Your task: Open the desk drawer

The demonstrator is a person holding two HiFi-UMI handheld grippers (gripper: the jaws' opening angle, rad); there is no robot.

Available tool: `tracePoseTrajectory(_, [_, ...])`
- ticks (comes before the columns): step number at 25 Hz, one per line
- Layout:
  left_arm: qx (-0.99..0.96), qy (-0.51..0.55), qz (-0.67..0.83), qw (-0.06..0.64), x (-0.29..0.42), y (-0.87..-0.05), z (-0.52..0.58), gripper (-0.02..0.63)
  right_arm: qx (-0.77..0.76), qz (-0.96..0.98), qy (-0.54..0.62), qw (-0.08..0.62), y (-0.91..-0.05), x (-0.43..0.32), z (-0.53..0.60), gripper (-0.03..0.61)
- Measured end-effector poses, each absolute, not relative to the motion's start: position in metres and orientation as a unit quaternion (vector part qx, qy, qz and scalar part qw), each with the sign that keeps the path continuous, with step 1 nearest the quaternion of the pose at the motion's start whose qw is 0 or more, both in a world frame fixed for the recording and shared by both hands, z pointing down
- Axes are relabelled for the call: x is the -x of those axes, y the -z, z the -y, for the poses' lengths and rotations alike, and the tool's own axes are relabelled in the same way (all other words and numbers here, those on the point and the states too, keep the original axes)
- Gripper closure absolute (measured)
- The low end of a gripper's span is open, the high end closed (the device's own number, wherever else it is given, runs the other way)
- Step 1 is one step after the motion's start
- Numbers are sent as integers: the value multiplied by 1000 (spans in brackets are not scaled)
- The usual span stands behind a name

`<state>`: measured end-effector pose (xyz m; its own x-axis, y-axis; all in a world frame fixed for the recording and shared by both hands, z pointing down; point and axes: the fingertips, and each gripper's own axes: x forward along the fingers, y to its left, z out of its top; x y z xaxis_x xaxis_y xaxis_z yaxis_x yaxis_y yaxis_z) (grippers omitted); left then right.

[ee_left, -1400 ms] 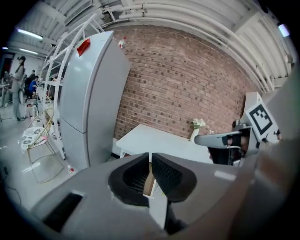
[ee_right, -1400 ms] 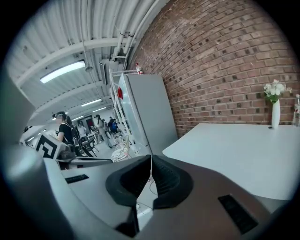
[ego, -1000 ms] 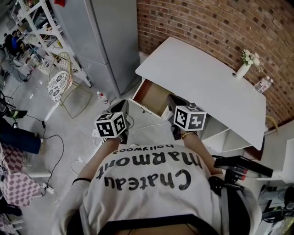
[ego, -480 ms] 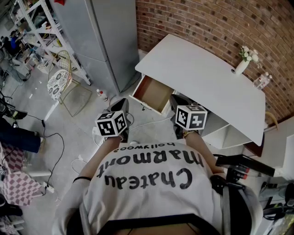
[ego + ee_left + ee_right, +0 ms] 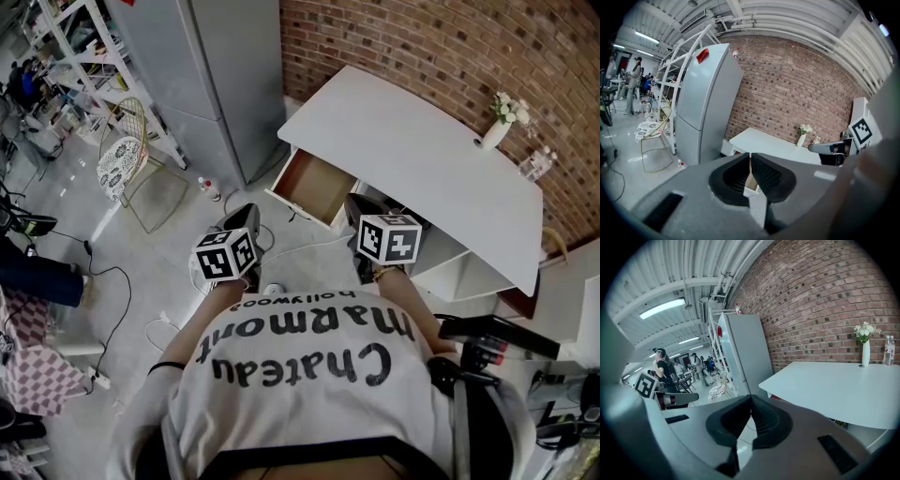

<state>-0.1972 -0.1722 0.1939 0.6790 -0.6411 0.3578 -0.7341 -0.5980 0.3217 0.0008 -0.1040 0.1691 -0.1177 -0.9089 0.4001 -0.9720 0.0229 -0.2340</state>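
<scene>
- The drawer (image 5: 314, 187) stands pulled well out from under the near-left corner of the white worktop (image 5: 412, 141). Its brown inside is bare to the head view, and nothing can be made out in it.
- By the look of it the opening step is done. The front hangs clear of the frame, and neither tool touches it.
- The left hand-held gripper (image 5: 249, 212) is clenched on nothing, with its pads meeting tip to tip. It is held at the person's chest, apart from the drawer.
- The right hand-held gripper (image 5: 354, 202) is likewise clenched and empty. It sits just short of the worktop edge, beside the drawer's right side.
- Any next move probably calls for little. Backing both tools away would do, or a short further pull if full travel is wanted, which would need the jaws parted first.
- The count is one drawer, one worktop and two hand-held grippers.
- Farther out are one vase (image 5: 494, 139) of white flowers and two bottles (image 5: 888, 348) at the worktop's far end. One fridge (image 5: 220, 75) and one wire chair (image 5: 127, 164) stand beyond.
</scene>
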Motion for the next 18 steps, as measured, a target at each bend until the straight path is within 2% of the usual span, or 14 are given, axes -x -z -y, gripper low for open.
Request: tracePoseTrajectory(18, [-887, -105, 383, 235, 196, -201, 164, 588, -656, 709, -245, 77, -183, 4, 94, 565])
